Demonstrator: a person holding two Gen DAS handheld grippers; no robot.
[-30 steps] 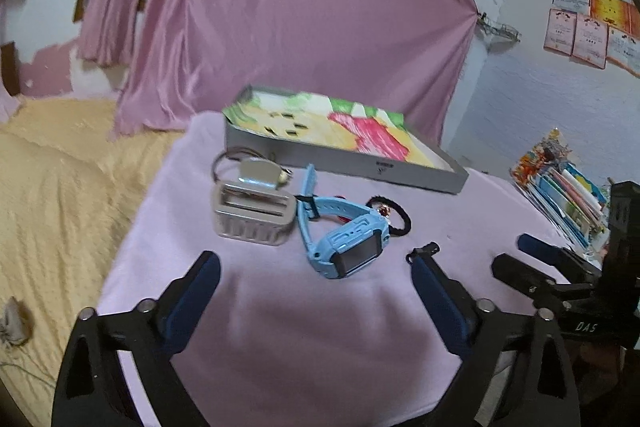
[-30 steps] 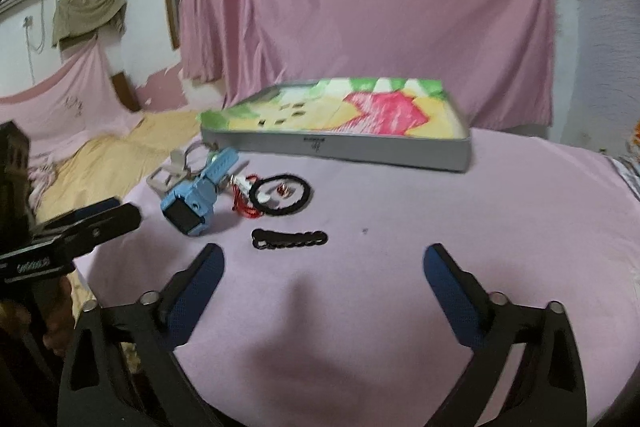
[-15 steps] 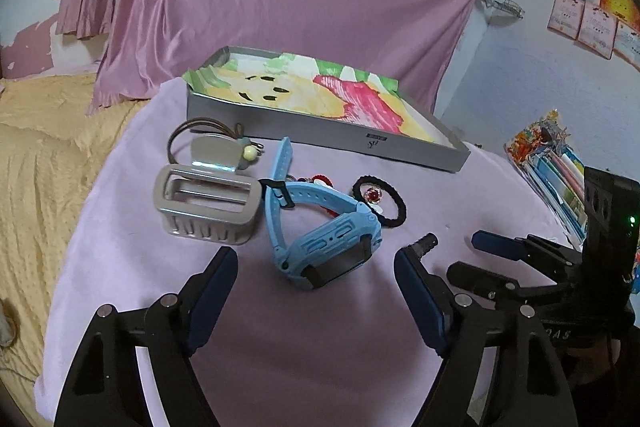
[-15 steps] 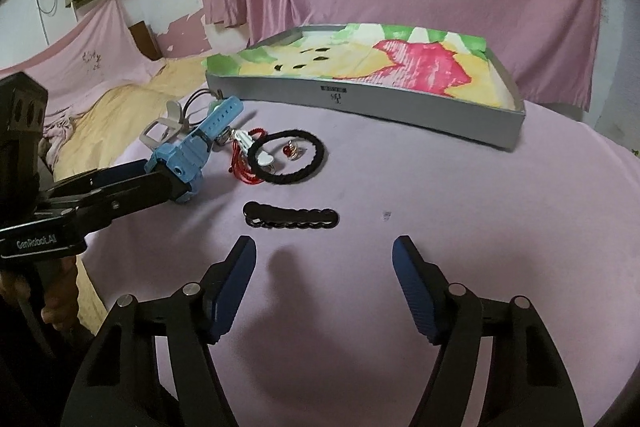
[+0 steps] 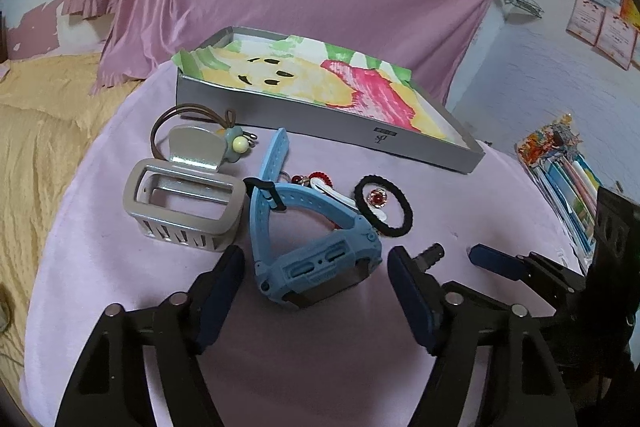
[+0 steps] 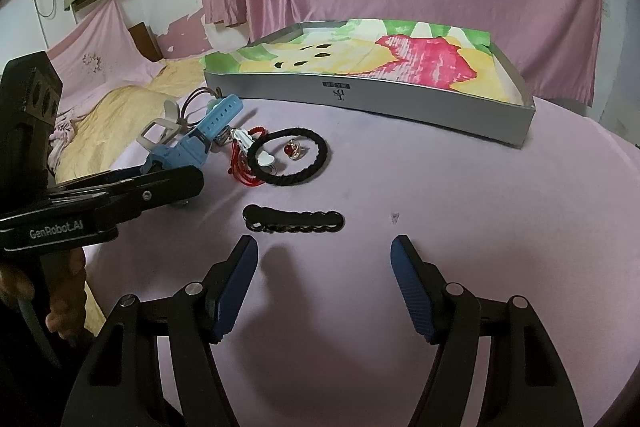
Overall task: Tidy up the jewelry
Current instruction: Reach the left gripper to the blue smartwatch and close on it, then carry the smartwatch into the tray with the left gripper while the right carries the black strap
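The left claw (image 5: 316, 263) is spread wide, its two blue-padded fingers (image 5: 224, 283) standing on either side of the blue watch (image 5: 316, 267), close to it but not touching it as far as the view shows. The watch lies on the pink tabletop (image 5: 120, 267) with its face tipped toward the camera and its strap (image 5: 274, 155) reaching back toward the tray (image 5: 320, 123), a grey shallow box lined with a yellow, pink and green picture at the far side. Just left of the watch sits a beige hair claw clip (image 5: 184, 203), and behind that a brown hair tie (image 5: 188, 115) with a small green and yellow charm. To the right of the watch a black hair tie (image 5: 384, 203) lies flat with a red-stoned ring (image 5: 376, 198) inside its loop, and a red cord bracelet (image 6: 244, 163) and a white clip (image 6: 250, 139) are tangled between them. The right claw (image 6: 324, 259) is also spread, holding nothing, low over the tabletop with a black chain-shaped hair clip (image 6: 294, 221) lying just ahead of its fingertips. A stack of colourful books (image 5: 564, 163) rests at the right edge.
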